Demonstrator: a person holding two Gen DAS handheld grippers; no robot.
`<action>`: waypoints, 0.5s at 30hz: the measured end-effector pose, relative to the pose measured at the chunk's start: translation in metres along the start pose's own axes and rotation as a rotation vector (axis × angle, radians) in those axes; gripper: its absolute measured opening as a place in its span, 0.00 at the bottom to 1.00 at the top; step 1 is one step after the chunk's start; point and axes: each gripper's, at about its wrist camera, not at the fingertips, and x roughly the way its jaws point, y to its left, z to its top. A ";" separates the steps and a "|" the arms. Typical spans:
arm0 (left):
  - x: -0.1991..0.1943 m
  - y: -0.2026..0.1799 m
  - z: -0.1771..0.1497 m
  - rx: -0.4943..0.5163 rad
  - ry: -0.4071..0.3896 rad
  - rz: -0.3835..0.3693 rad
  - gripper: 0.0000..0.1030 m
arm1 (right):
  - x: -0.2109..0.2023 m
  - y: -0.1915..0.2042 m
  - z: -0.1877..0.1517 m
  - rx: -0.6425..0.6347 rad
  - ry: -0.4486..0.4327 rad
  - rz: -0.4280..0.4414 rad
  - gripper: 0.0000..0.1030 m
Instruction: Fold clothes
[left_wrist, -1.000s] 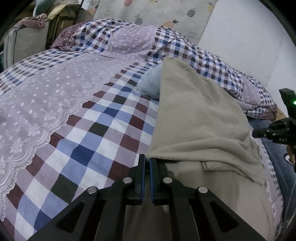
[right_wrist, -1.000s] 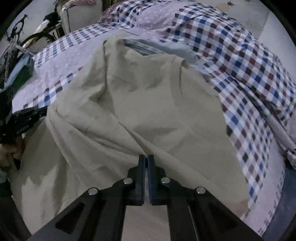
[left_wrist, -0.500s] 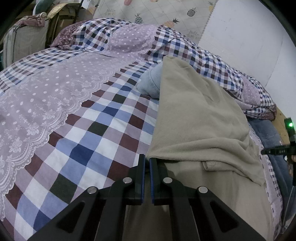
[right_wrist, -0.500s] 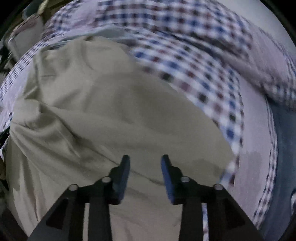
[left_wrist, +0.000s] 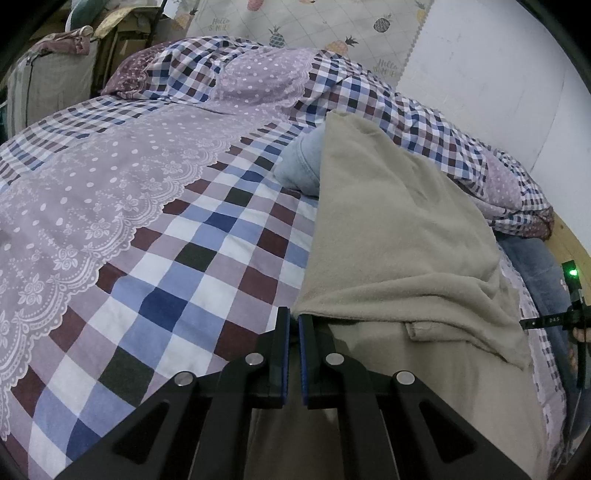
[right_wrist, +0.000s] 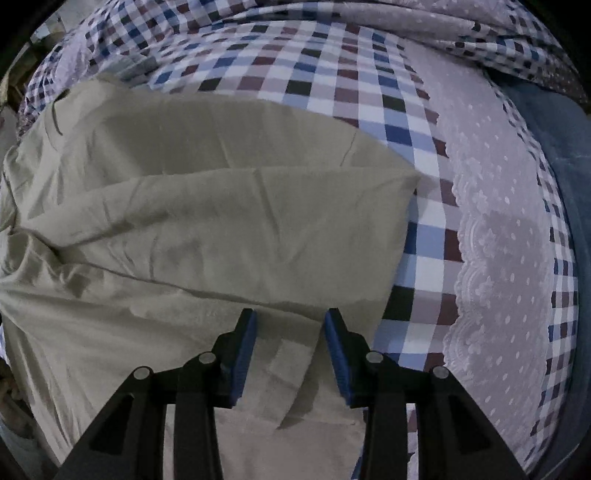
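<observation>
Two khaki garment edges bordered by bare checked bedspread.

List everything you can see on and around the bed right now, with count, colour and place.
khaki garment: one, beige, folded over on the bed
denim garment: one, light blue, under the khaki garment's far end
bedspread: one, checked and lilac lace, covering the bed
pineapple-print sheet: one, pale, on the wall behind the bed
left gripper: one, black, jaws shut at the khaki garment's folded edge
right gripper: one, black, jaws closing over the khaki garment, not gripping
</observation>
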 end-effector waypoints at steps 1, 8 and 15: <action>0.000 0.000 0.000 -0.001 -0.002 0.000 0.03 | -0.003 0.002 -0.001 -0.011 -0.011 -0.003 0.17; -0.005 0.001 0.000 -0.002 -0.021 0.006 0.03 | -0.043 0.004 -0.006 -0.016 -0.119 -0.034 0.00; -0.006 0.002 -0.001 -0.002 -0.024 0.007 0.03 | -0.045 -0.025 0.010 0.068 -0.143 -0.058 0.01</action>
